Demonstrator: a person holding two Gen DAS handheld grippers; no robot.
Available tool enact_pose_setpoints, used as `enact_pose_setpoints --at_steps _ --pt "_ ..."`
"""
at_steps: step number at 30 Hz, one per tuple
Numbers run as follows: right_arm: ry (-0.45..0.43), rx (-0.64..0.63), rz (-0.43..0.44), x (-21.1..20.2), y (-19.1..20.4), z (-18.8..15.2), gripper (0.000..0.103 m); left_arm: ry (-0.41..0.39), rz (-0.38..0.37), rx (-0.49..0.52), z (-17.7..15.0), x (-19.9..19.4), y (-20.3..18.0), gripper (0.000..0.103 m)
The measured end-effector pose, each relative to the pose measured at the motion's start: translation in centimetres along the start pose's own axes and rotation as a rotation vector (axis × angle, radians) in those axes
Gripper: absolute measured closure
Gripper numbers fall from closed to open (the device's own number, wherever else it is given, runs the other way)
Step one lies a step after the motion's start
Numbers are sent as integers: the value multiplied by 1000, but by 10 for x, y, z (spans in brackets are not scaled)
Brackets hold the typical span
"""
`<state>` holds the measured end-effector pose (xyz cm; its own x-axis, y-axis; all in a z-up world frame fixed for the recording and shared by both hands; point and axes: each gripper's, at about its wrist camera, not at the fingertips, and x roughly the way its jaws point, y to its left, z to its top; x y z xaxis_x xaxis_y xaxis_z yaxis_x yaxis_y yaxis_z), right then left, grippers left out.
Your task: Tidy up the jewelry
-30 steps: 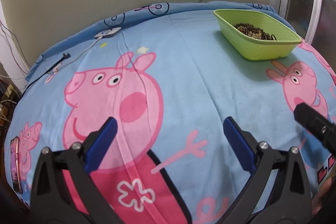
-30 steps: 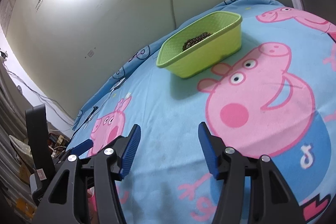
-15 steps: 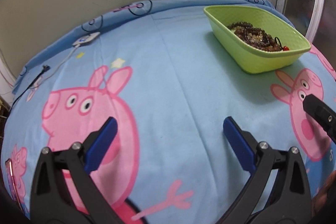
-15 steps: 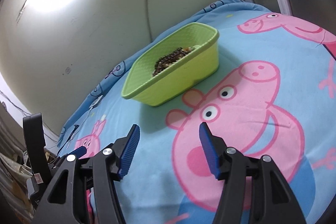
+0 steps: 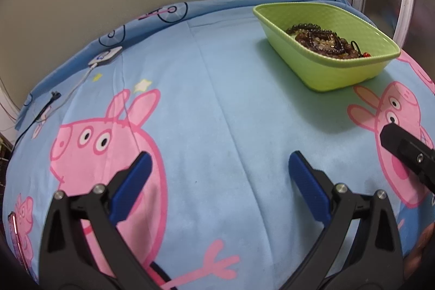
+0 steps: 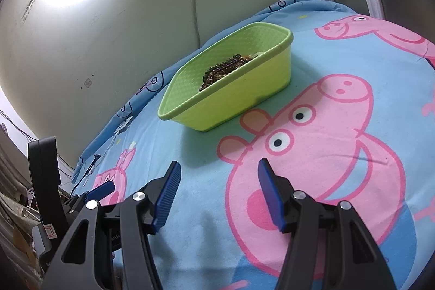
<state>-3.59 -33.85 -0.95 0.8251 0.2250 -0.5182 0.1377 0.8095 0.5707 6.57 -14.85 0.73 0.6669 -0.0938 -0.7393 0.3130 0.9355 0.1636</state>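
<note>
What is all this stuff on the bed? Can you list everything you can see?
basket: one, lime green, far right of the bed
beads: a dark brown tangle, inside the basket
bedsheet: one, light blue with pink pigs, under everything
charger: one, white with a cable, far left edge
phone: one, pinkish, near left edge
left claw: black with blue fingers, open, empty
right claw: same colours, open, empty

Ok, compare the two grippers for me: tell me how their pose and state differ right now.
The right gripper sits closer to the green basket, which lies just ahead of it; the left gripper is farther back, with the basket off to its right. The left gripper's jaws gape wider than the right's. Shared: both are open, hold nothing, and hover over the blue cartoon bedsheet.
</note>
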Motion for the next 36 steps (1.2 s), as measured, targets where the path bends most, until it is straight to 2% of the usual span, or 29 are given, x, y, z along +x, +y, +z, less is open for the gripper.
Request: enact_pose_setpoints --at_steps 9,36 --pt "-2 0 18 0 -2 1 62 -39 22 13 -3 -8 -4 6" --pt "-2 -19 24 -1 3 -2 62 -39 10 -18 -4 -8 4 6"
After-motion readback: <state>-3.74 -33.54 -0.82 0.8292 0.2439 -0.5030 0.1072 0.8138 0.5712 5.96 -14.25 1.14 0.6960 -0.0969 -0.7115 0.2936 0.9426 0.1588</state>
